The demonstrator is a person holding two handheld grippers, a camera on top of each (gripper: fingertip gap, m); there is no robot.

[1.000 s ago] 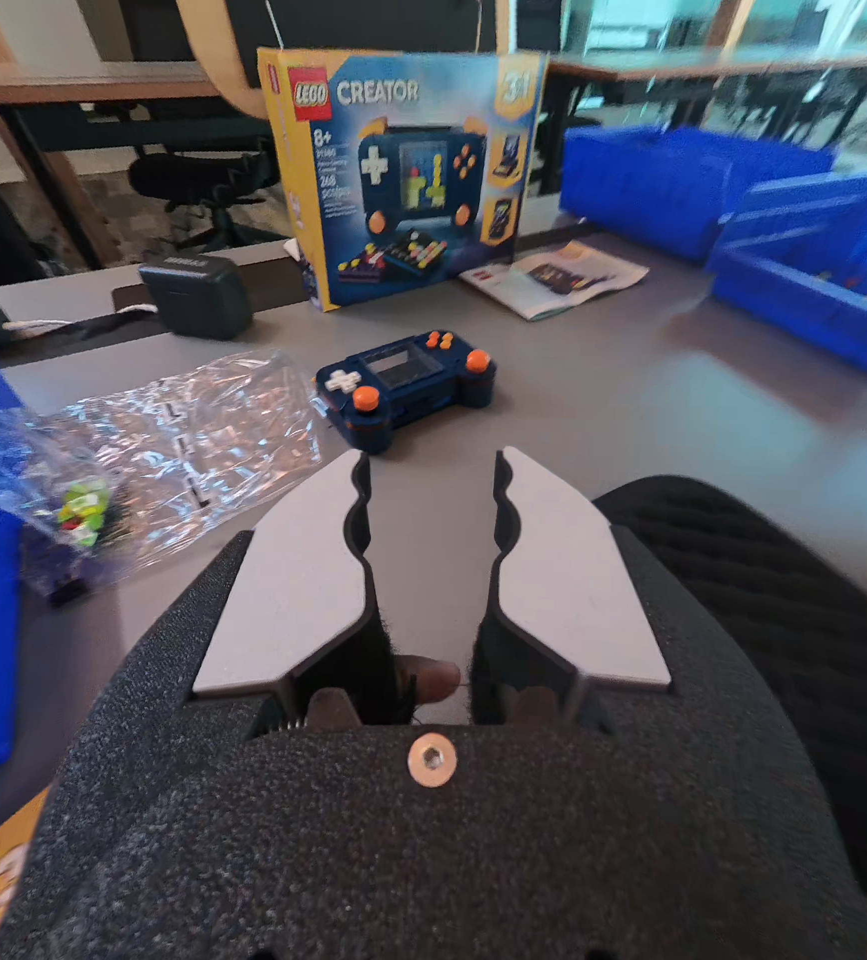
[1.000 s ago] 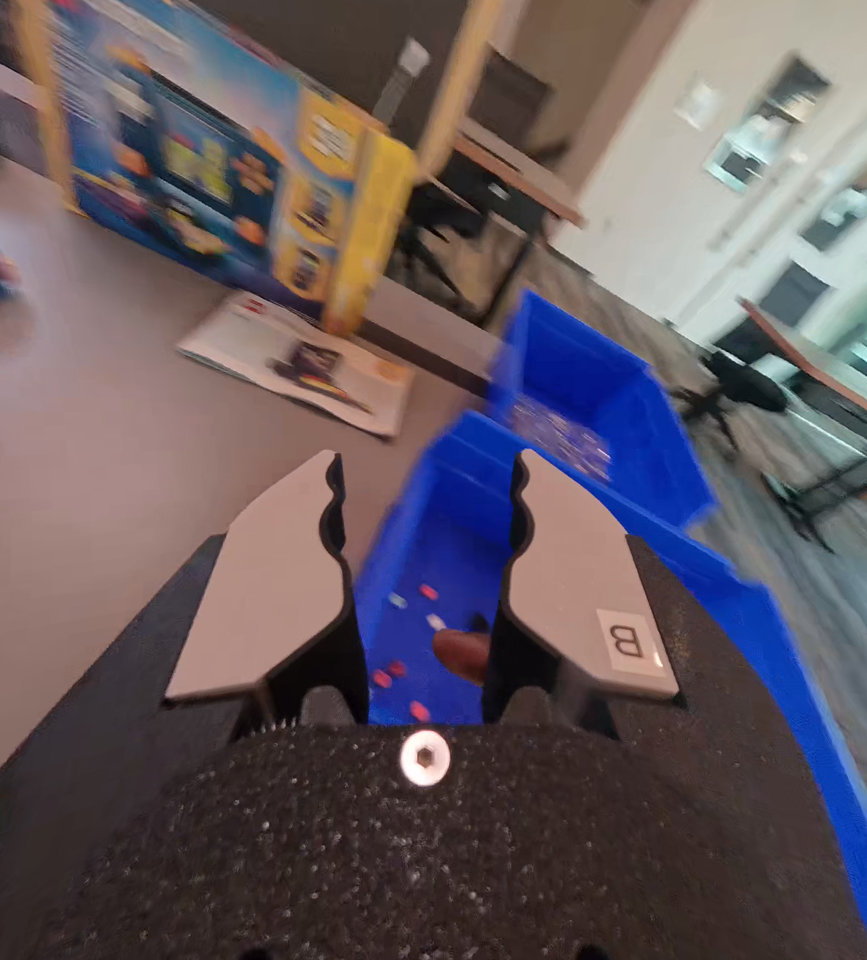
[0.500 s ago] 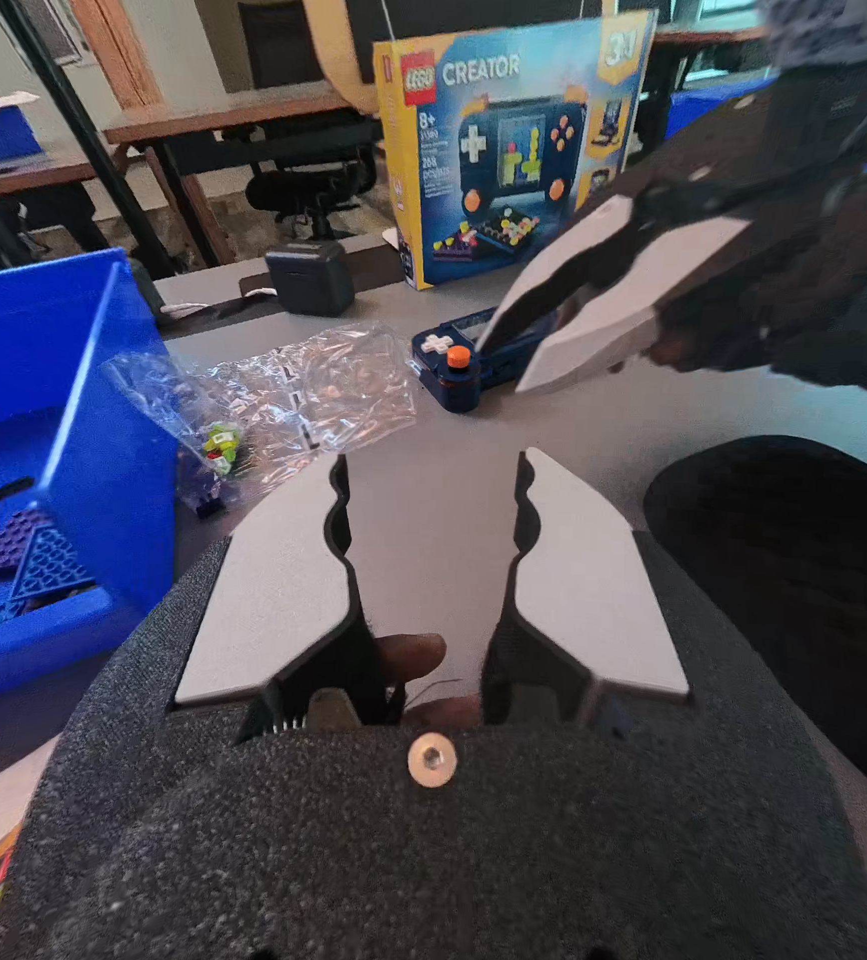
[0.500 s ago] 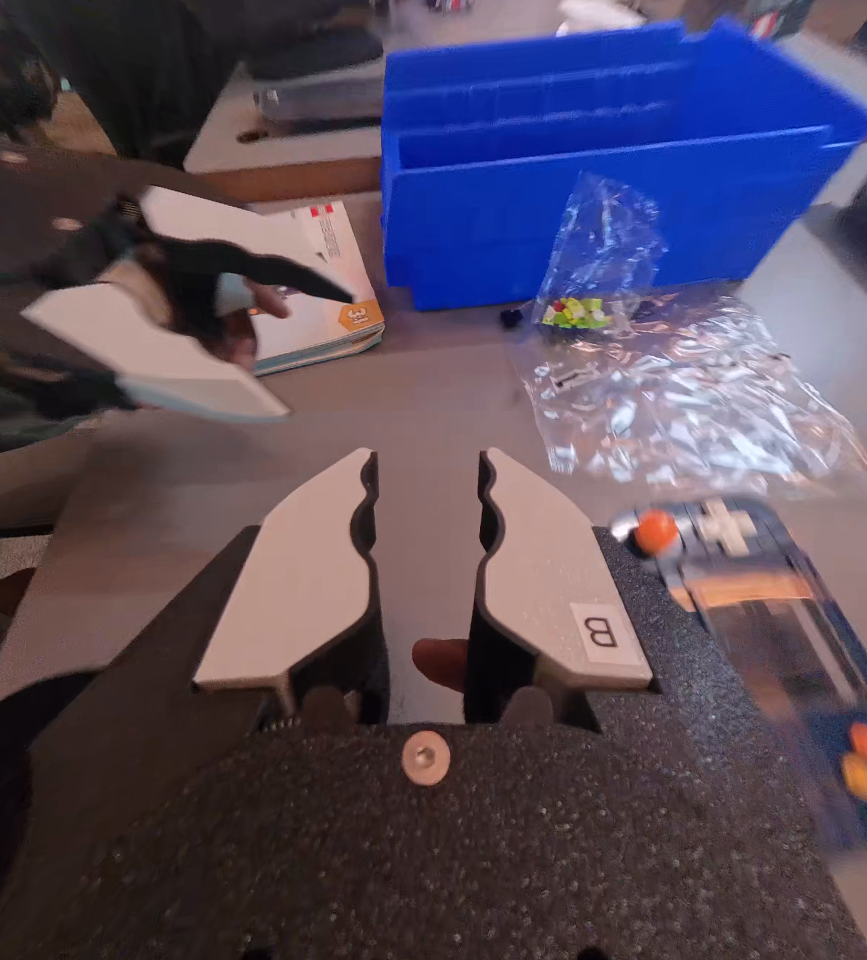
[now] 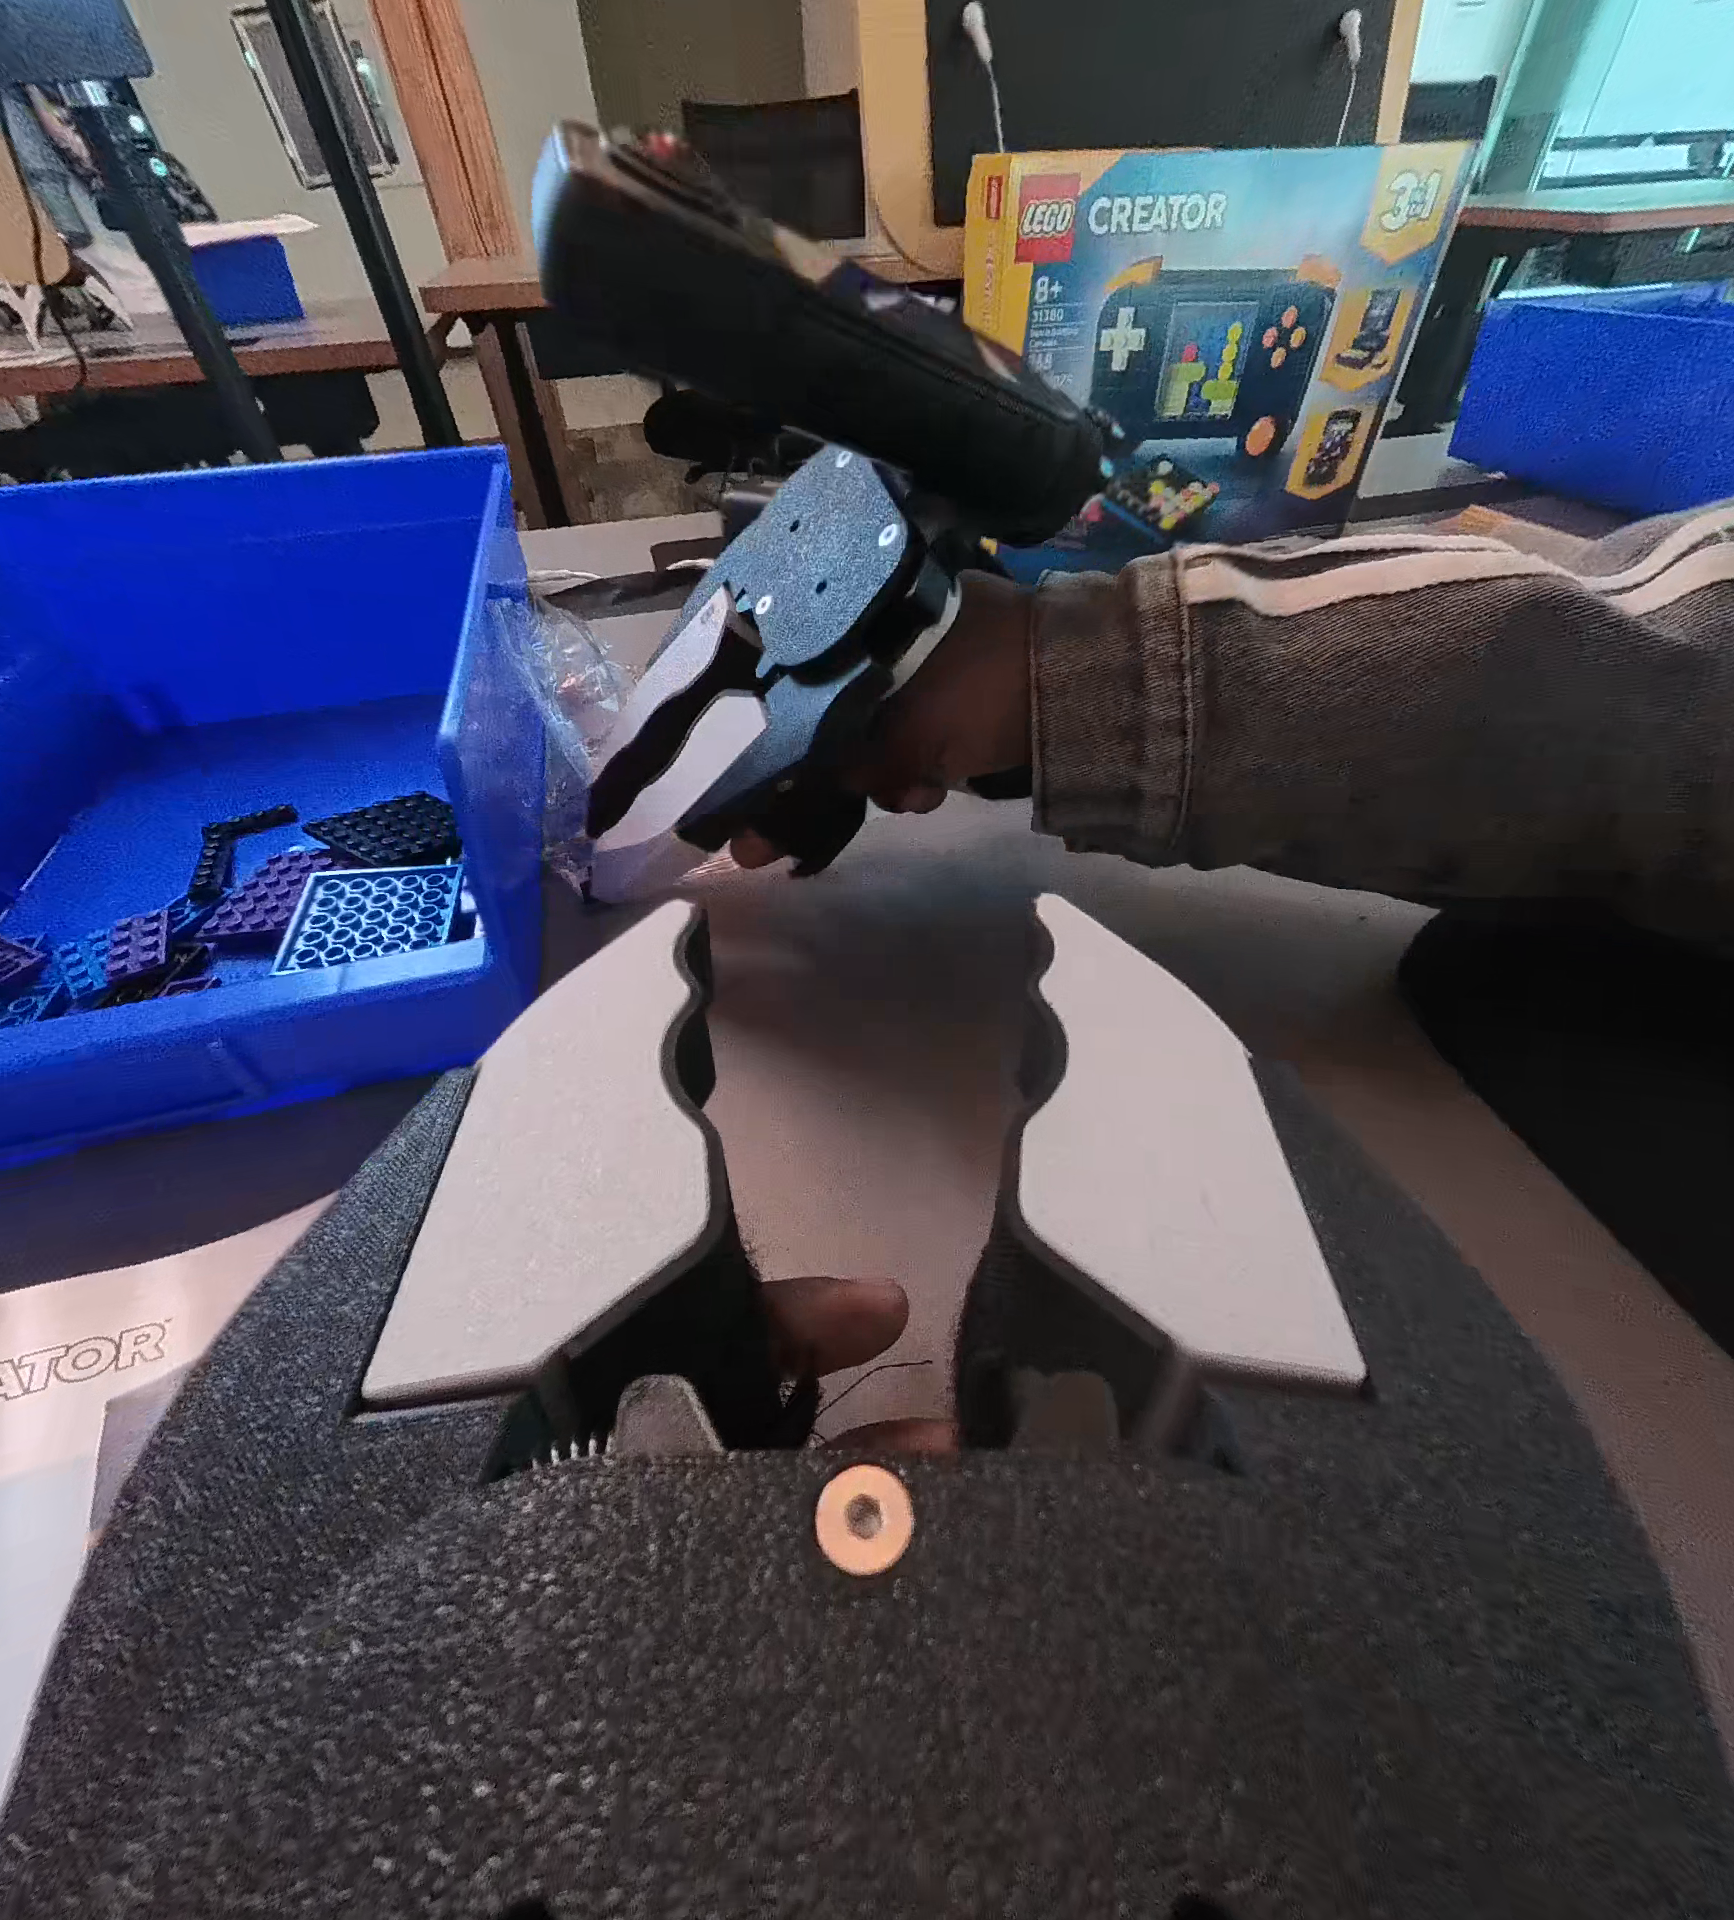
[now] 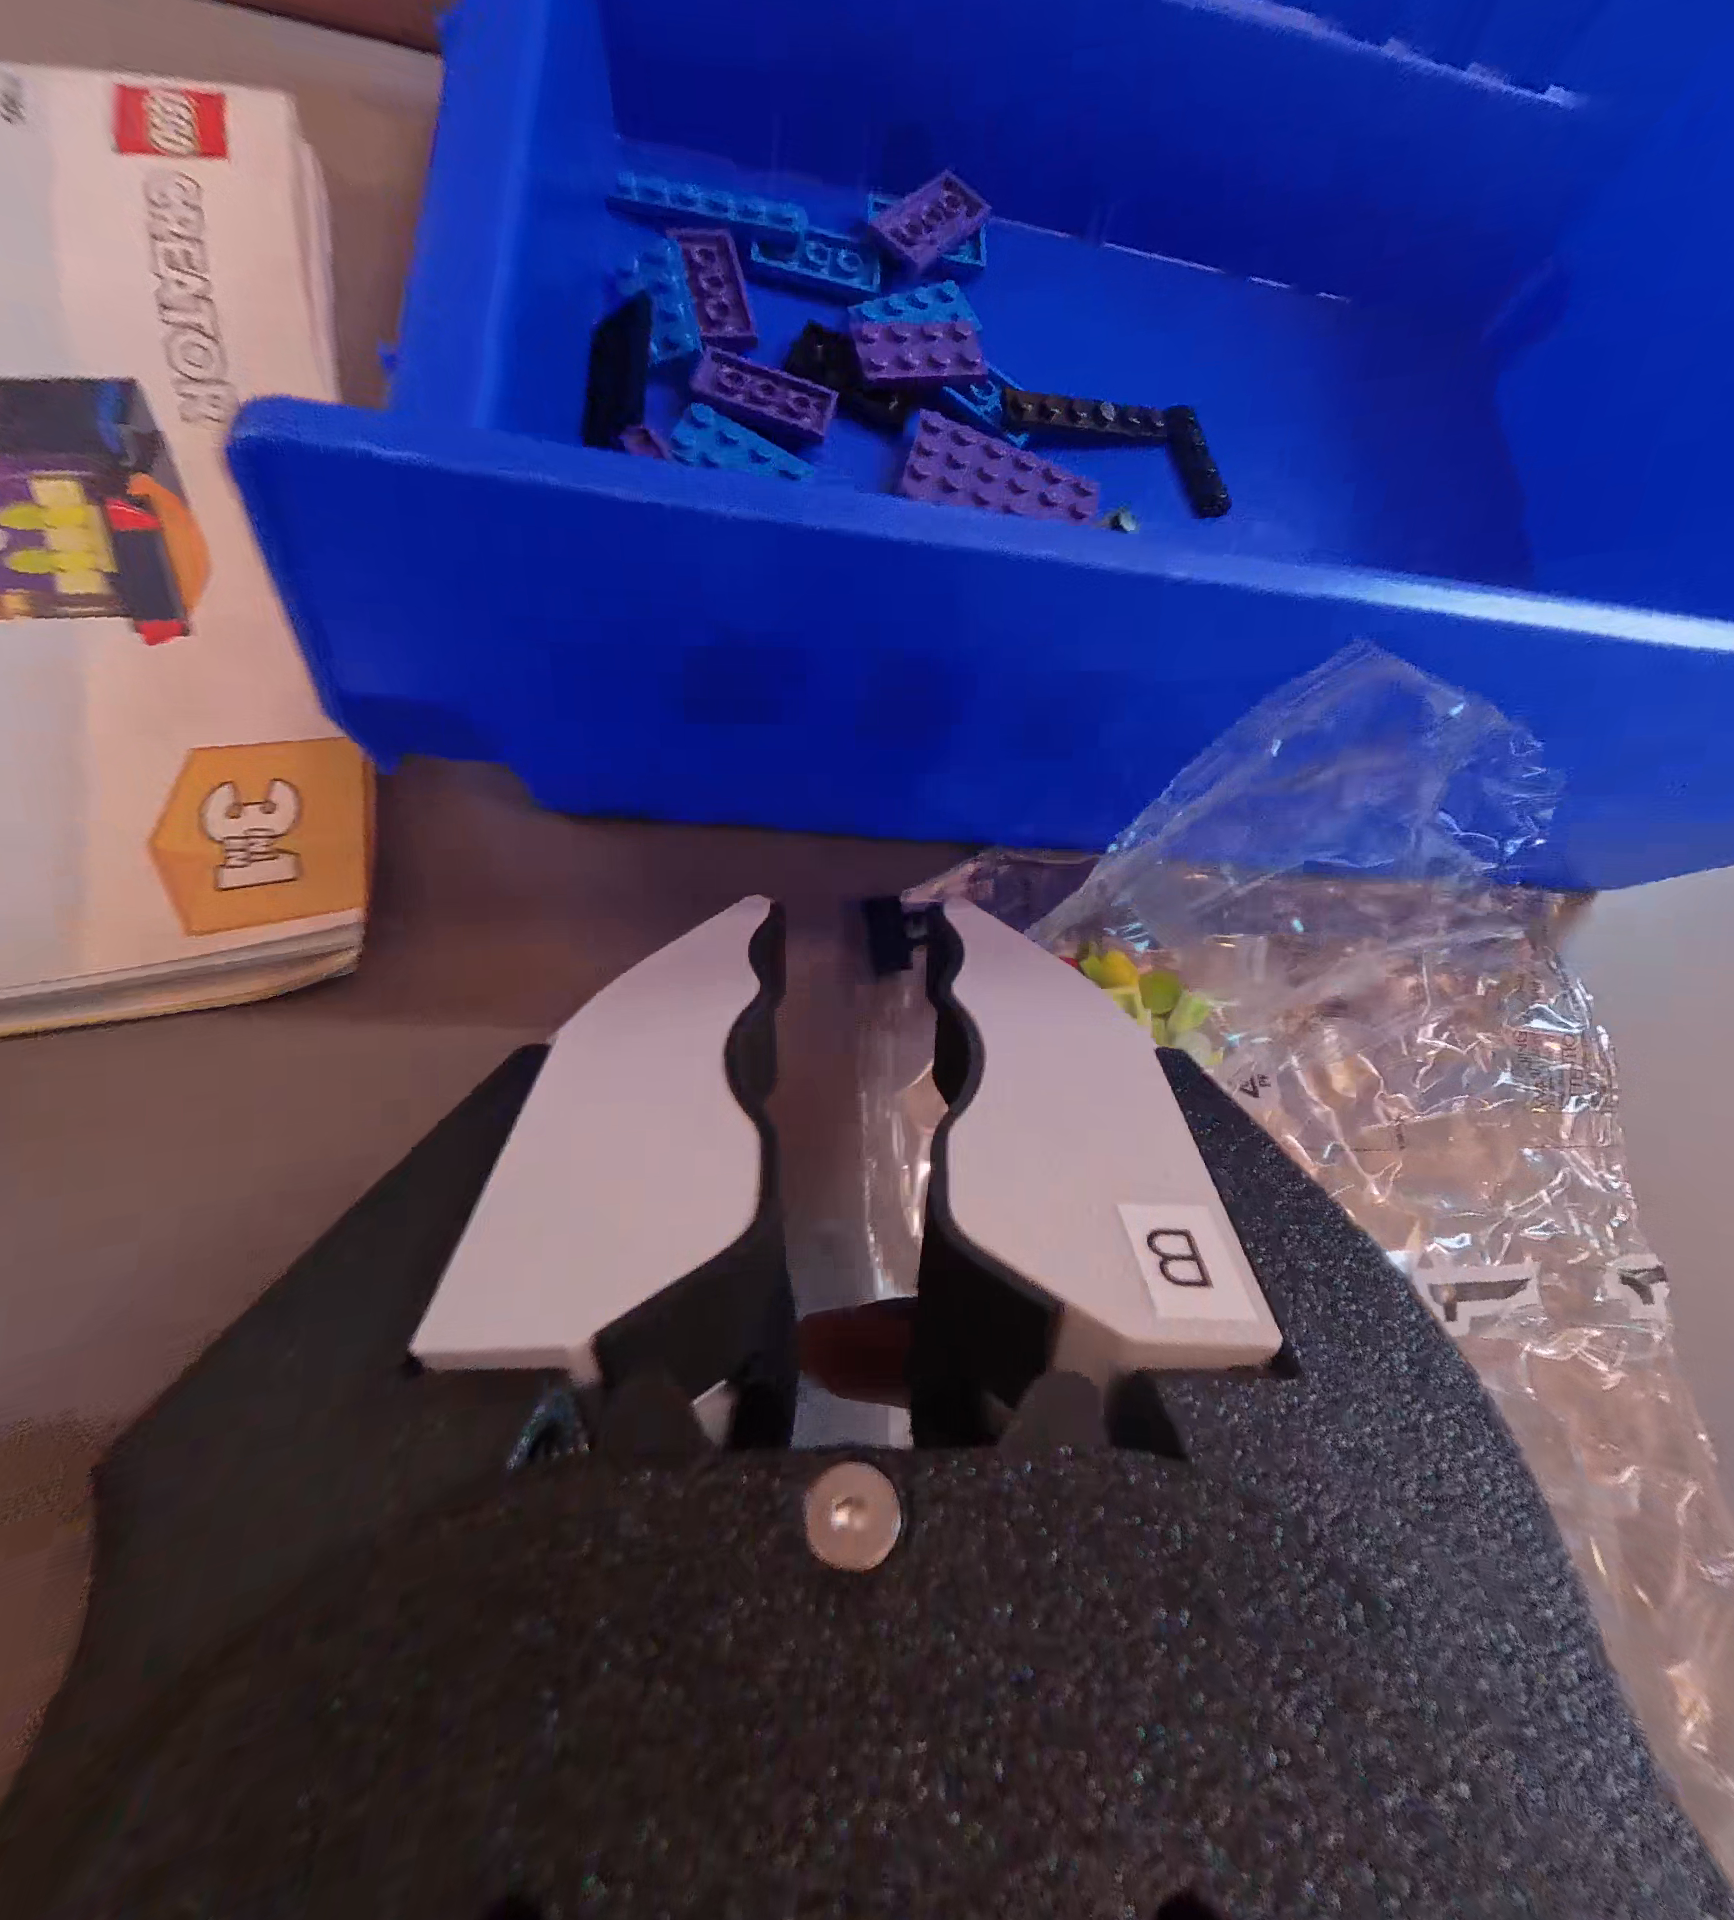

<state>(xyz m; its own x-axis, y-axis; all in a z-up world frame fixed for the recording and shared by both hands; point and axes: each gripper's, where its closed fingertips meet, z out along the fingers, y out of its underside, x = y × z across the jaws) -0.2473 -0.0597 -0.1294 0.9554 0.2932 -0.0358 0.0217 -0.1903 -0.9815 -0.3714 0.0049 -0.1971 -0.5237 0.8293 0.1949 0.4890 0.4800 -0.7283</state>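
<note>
My right gripper (image 6: 858, 920) is low over the grey table, just in front of a blue bin (image 6: 842, 644). Its jaws stand a narrow gap apart. A small dark brick (image 6: 887, 933) lies on the table at its fingertips, close to the right finger. The edge of a clear plastic bag (image 6: 1362, 1091) with green pieces (image 6: 1143, 992) reaches in between the fingers. In the left wrist view the right gripper (image 5: 624, 862) points down beside the bin (image 5: 219, 1060). My left gripper (image 5: 868, 920) is open and empty, a little behind it above bare table.
The bin holds several purple, blue and black plates (image 6: 904, 353). An instruction booklet (image 6: 115, 582) lies left of the bin. A toy set box (image 5: 1206, 332) stands at the back, with another blue bin (image 5: 1632, 395) at the far right. A sleeved arm (image 5: 1414, 727) crosses the table.
My right gripper has swung across to the bin's front and come down to the bag's edge and the dark brick. My left gripper has turned left, so the bin shows more fully.
</note>
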